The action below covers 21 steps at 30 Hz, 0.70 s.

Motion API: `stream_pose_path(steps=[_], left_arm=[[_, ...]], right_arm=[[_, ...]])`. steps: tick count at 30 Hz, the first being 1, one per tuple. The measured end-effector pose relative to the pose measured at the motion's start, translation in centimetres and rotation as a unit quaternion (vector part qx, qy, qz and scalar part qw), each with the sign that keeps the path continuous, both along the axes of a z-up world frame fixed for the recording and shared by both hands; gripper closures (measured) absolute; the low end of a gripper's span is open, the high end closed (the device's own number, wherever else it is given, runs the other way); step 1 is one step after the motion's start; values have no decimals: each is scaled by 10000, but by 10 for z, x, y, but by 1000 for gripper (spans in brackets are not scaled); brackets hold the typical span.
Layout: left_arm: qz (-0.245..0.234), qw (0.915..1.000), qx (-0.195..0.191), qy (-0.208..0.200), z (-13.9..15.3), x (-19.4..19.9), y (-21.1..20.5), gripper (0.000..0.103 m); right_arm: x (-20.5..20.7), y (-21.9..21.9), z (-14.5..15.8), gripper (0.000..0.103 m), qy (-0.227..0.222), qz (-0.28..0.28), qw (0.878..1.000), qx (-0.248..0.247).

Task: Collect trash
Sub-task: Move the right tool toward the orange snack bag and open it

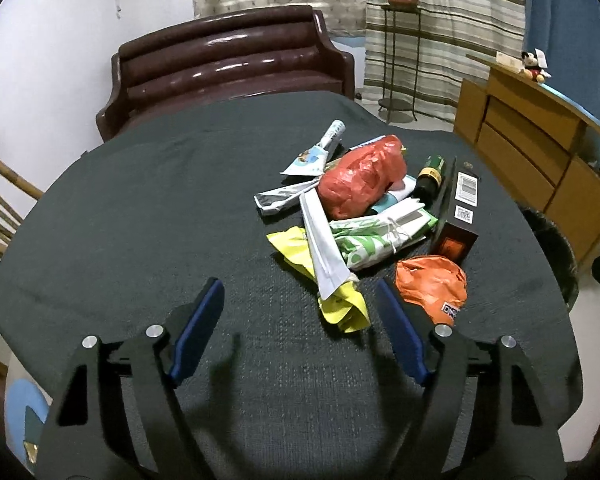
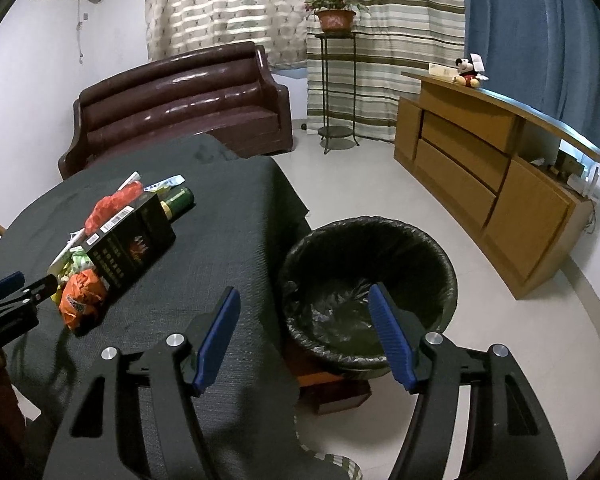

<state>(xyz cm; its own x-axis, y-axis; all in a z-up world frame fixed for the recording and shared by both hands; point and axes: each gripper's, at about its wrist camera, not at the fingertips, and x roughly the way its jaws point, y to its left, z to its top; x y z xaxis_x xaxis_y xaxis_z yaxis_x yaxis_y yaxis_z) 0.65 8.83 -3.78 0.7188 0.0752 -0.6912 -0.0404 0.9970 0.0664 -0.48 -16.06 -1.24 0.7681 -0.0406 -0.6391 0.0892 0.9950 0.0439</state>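
Beside table [image 2: 220,240], lined bin [image 2: 440,264] holds no trash.

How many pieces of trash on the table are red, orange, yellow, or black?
Red: 1, the red bag
Orange: 1, the orange bag
Yellow: 1, the yellow wrapper
Black: 1, the black box
Total: 4
The white and green wrappers and the bottle in the pile are not counted.

Right gripper [image 2: 302,300] jaws apart, nothing between, hanging over edge of dark-cloth table [image 2: 228,216] and black-lined round bin [image 2: 432,248]; trash pile [image 2: 112,240] sitting left.
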Motion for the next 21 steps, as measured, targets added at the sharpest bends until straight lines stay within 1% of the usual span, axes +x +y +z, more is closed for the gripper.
stream_pose_path(steps=[4,10,14,17,19,21], left_arm=[[-14,9998,-123,132,1,12,2,28],[13,9992,-366,142,9,17,6,33],[29,9996,-289,33,14,20,6,33],[48,9996,-238,106,11,25,6,38],[27,9994,-308,152,10,28,7,44],[23,9993,-328,170,10,30,7,47]], right_arm=[[3,4,0,38,47,47,10000,1],[4,9,1,38,101,79,9999,7],[7,10,0,38,145,99,9998,38],[9,9,0,38,169,125,9998,63],[11,9,-1,38,170,133,9997,67],[12,10,-1,38,175,132,9997,75]])
